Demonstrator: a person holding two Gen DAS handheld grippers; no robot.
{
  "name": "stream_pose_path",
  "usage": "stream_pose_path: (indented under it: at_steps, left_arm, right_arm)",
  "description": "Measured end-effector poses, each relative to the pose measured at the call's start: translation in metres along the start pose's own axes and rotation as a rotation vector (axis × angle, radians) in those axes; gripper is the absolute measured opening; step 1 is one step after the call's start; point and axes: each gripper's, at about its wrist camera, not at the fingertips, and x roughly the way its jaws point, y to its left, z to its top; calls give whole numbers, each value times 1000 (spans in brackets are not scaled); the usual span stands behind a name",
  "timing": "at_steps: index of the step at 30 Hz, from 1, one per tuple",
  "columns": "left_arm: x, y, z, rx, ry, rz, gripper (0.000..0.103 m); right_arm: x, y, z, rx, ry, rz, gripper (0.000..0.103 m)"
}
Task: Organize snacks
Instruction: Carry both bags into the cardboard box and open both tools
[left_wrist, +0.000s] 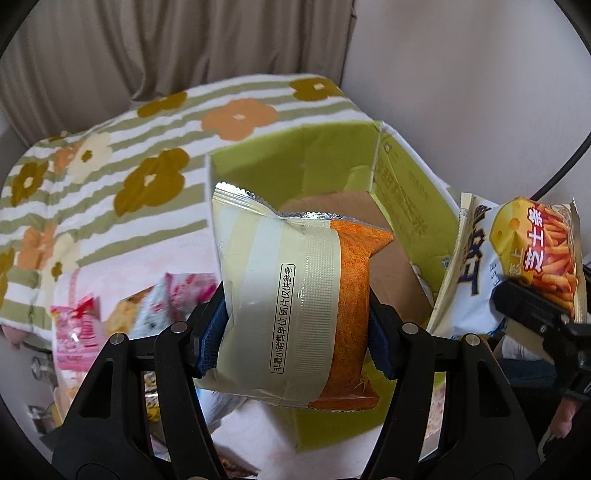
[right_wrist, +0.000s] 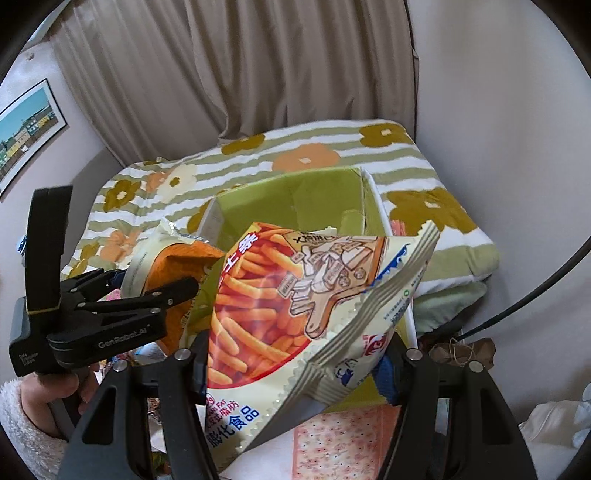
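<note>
Green cardboard forms the landmark: an open-topped green box set against a flowered quilt, and both packets are held just short of it. The step in hand is judged to be the carrying of two snacks to the box for dropping in.

A cream and orange packet is clamped across its middle by the left gripper, whose jaws are closed partway onto it, the blue pads pressing its sides. It is held above the near wall of the box, its crimped silver seal pointing toward the box opening.

A cheese-stick bag, printed with orange sticks on cream, is pinched by the right gripper, its jaws closed on the crumpled bag. It hangs over the near edge of the box, to the right of the other packet.

More packets lie well to the left of the box, not yet sorted.

The next move is judged to call for each packet being brought over the box opening and the jaws being widened, one packet at a time so they do not collide.
</note>
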Motion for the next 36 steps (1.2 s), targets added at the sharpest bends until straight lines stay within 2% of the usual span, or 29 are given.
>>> stream_pose_path:
  at_steps: [5, 6, 7, 8, 9, 17, 24, 25, 26, 28, 36]
  left_arm:
    - [26, -6, 10, 16, 40, -15, 65]
    - [29, -6, 9, 20, 48, -16, 76]
    - [32, -5, 9, 21, 66, -30, 94]
    - [33, -5, 8, 17, 71, -40, 101]
    - [33, -2, 7, 11, 69, -46, 103]
    - [10, 20, -5, -9, 35, 7, 103]
    - [-7, 34, -13, -24, 18, 36, 103]
    - [-8, 36, -15, -31, 21, 30, 103]
    - [-8, 38, -17, -35, 24, 23, 103]
    - [-9, 40, -23, -42, 35, 18, 103]
    - [-21, 44, -49, -78, 40, 29, 103]
  right_arm:
    - [15, -11, 3, 12, 39, -27, 61]
    - [18, -13, 4, 17, 44, -34, 61]
    - [20, -14, 4, 23, 47, -37, 61]
    - [22, -16, 4, 30, 51, -41, 61]
    - [25, -18, 4, 35, 58, -45, 61]
    - [41, -21, 4, 41, 96, -38, 61]
    - [56, -19, 14, 47, 94, 35, 63]
    - [57, -18, 14, 49, 86, 32, 68]
    - [58, -17, 14, 58, 66, 25, 83]
    - [59, -17, 11, 71, 55, 23, 103]
    - [44, -19, -9, 50, 78, 15, 103]
